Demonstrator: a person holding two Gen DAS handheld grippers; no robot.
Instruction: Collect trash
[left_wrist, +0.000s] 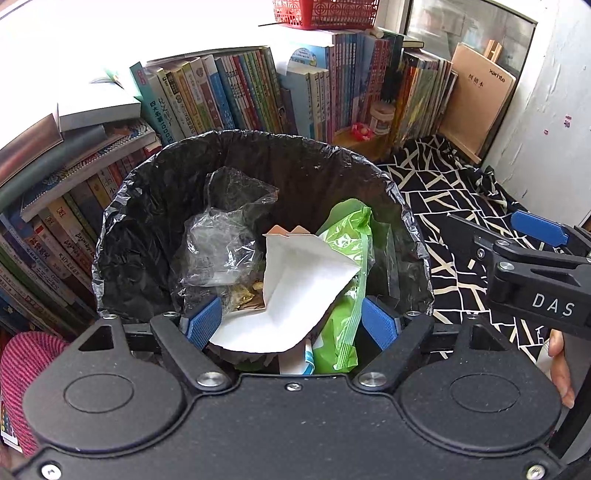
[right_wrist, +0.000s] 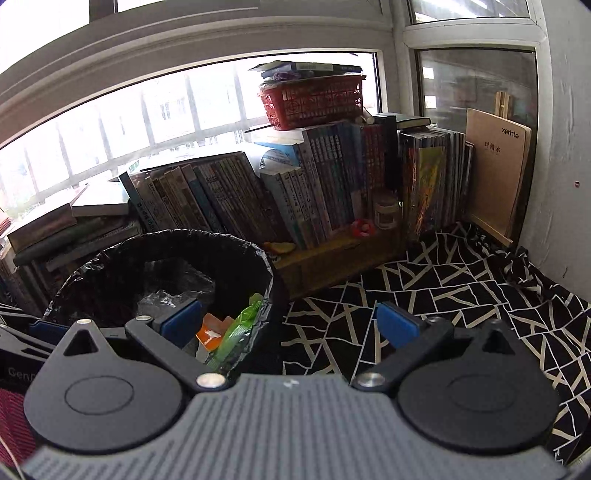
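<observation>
Trash sits in the black-lined round bin (left_wrist: 147, 221): a white folded paper (left_wrist: 306, 273), a green plastic wrapper (left_wrist: 343, 236) and a crumpled clear bag (left_wrist: 221, 236). I hold my left gripper (left_wrist: 291, 325) wide open above them, gripping nothing. My right gripper (right_wrist: 288, 325) is wide open too, empty, over the black-and-white patterned cloth (right_wrist: 461, 288) beside the bin.

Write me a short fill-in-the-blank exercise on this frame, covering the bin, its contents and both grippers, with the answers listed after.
1. The trash bin is lined with a ____ plastic bag.
2. Inside, a white paper piece lies against a ____ snack wrapper.
3. The left gripper hangs over the bin with its jaws ____.
4. The right gripper is open and holds ____.

Answers: black; green; open; nothing
</observation>
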